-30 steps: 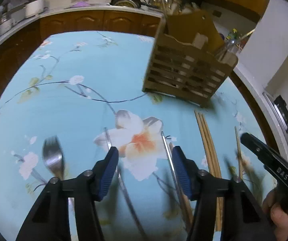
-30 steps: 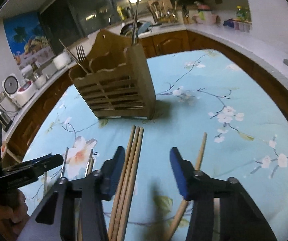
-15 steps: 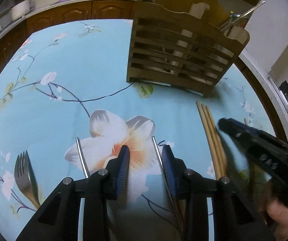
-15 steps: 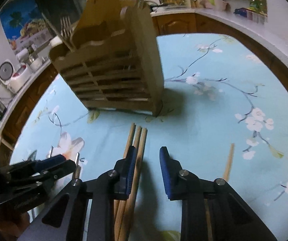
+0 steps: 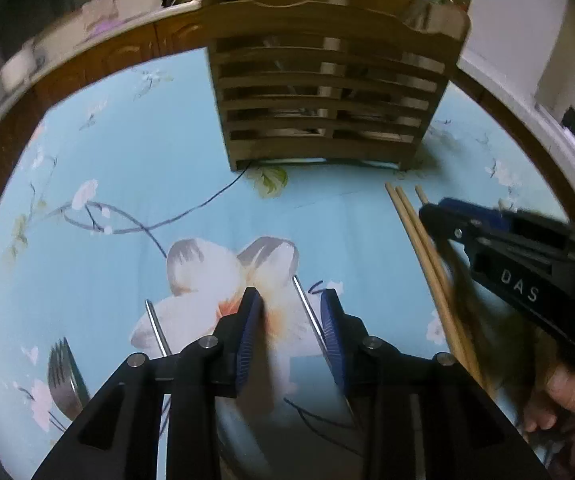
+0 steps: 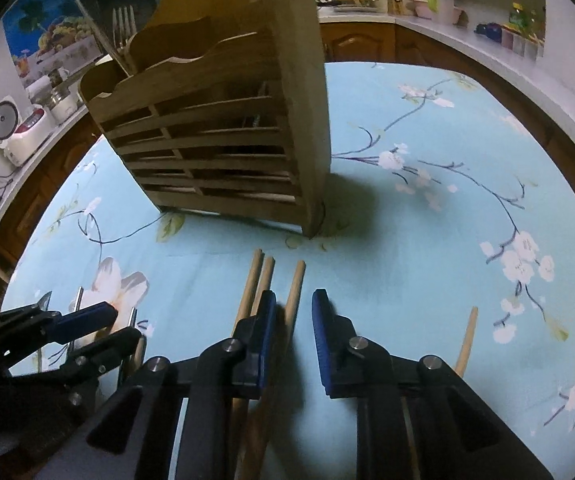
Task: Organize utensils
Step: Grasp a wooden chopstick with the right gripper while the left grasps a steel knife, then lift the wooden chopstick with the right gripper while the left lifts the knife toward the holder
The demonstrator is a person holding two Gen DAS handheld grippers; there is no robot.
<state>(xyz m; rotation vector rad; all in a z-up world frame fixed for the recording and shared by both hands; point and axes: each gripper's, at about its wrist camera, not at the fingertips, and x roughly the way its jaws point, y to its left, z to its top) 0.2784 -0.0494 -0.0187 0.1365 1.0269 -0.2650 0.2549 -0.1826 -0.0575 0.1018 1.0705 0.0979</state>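
Straddling one wooden chopstick (image 6: 294, 296) for pickup, the right gripper (image 6: 292, 312) stood unclenched. The left gripper (image 5: 291, 320), likewise unclenched, bracketed a metal chopstick (image 5: 305, 300) on the desk (image 5: 107, 200).

Floral blue tablecloth (image 5: 135, 184) under wooden caddy (image 5: 327, 92), chopsticks (image 6: 297, 284), fork (image 5: 65, 384).
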